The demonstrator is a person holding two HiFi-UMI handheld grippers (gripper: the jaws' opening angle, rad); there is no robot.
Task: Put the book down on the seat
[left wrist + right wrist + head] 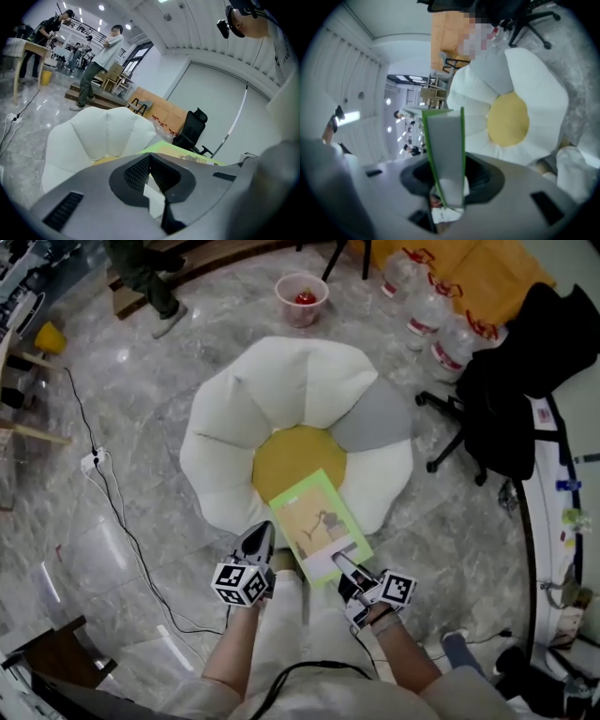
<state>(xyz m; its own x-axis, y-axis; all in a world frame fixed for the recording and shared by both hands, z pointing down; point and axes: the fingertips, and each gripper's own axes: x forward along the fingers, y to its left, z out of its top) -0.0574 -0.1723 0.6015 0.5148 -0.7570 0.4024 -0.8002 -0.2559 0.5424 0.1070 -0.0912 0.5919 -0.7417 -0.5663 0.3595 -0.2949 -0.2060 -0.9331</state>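
Right hand-held gripper (339, 564) clamps the book (314, 517); left hand-held gripper (260, 533) has jaws together, empty.

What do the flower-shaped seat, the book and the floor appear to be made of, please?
The seat looks like stuffed matte fabric: puffy petals with seams. The book is paper or card, with a smooth green-edged cover and thin flat edges. The floor is probably polished marble or stone-look tile: grey veining, glossy reflections.

The book (319, 526) has a light green cover with a tan panel and a white strip; the seat (234, 409) shows white petals, one grey, round a yellow centre; the floor (150, 371) is grey, marble-veined
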